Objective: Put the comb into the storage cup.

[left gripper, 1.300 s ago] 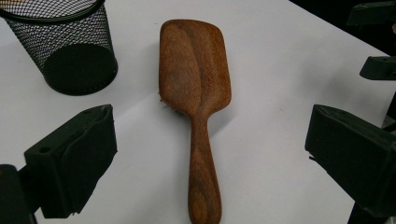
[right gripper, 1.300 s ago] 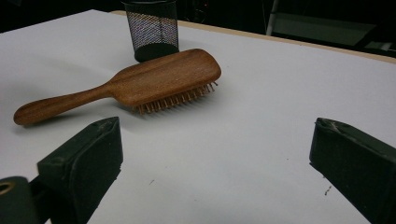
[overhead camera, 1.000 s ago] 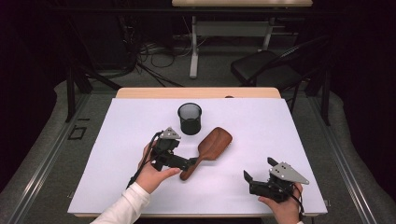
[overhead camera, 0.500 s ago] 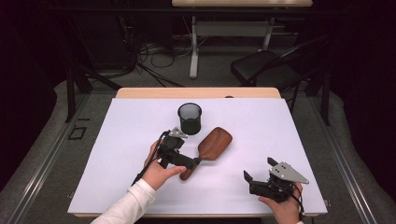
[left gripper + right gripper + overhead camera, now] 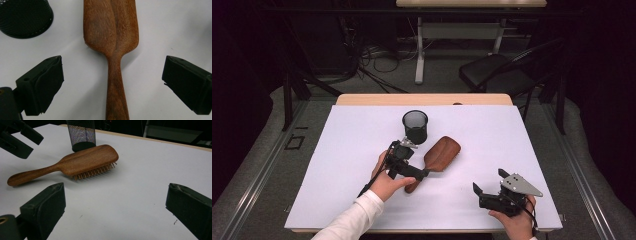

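The desk (image 5: 512,150) is covered with a white sheet and carries all the things. On it lies a wooden hairbrush (image 5: 441,155), bristles down, its wide head pointing away from the person and its handle toward the left gripper (image 5: 412,172).

In the left gripper view the hairbrush (image 5: 113,50) handle runs straight up between the two jaws. The jaws are wide apart, one on each side of the handle, and neither touches the wood. The brush head is just ahead of the jaws.

The right gripper (image 5: 484,192) is held low, at the near right part of the desk, well apart from the hairbrush. Its jaws are also wide apart and hold nothing. In its view the hairbrush (image 5: 75,163) lies ahead of the jaws and to the left.

A black mesh cup (image 5: 415,126) stands upright just beyond the left jaws, near the brush head but not touching it.
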Tool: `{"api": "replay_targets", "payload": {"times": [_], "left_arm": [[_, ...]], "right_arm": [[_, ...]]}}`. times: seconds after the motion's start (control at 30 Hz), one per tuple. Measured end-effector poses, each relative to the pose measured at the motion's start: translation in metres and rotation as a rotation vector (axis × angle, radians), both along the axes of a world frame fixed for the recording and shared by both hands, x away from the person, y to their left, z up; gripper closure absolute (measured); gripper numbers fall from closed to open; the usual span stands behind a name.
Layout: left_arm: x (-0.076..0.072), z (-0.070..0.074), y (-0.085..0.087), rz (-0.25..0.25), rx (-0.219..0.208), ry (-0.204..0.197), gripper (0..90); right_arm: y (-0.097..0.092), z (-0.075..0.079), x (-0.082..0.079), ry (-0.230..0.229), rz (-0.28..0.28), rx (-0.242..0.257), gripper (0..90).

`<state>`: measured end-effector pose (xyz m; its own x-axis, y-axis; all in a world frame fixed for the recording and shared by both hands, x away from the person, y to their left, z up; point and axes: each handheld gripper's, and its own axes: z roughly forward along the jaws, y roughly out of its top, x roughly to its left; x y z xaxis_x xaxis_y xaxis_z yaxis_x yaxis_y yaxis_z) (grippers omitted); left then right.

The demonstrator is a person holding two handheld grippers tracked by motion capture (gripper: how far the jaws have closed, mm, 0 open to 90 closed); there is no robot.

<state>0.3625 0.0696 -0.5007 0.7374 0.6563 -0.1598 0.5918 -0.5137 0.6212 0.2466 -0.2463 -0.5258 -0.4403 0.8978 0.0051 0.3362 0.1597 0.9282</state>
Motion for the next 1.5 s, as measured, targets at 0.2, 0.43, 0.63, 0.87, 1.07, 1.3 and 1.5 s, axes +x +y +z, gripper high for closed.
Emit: {"api": "replay_targets", "payload": {"times": [0.2, 0.43, 0.63, 0.87, 1.07, 1.3, 1.5], "left_arm": [[0.002, -0.007, -0.008, -0.006, 0.011, 0.011, 4.1], [0.004, -0.014, -0.017, -0.015, 0.029, 0.023, 4.9], [0.004, -0.018, -0.023, -0.023, 0.047, 0.024, 5.7], [0.003, -0.02, -0.027, -0.02, 0.066, 0.004, 15.4], [0.001, -0.02, -0.028, -0.026, 0.08, -0.005, 17.2], [0.0, -0.021, -0.03, -0.024, 0.09, 0.003, 20.7], [0.001, -0.023, -0.032, -0.027, 0.1, 0.018, 23.7]], "right_arm": [[0.0, 0.0, 0.0, -0.002, 0.0, 0.0, 2.6], [0.0, 0.0, 0.0, 0.002, 0.002, -0.001, 2.6], [-0.001, 0.0, 0.0, -0.001, 0.002, -0.002, 2.7], [-0.001, 0.0, 0.0, 0.001, 0.0, -0.003, 2.7], [-0.001, 0.0, 0.0, 0.005, 0.0, -0.004, 2.8], [-0.001, 0.0, 0.0, 0.004, 0.001, -0.008, 3.0], [-0.001, 0.0, 0.0, 0.003, 0.001, -0.006, 3.1]]}}
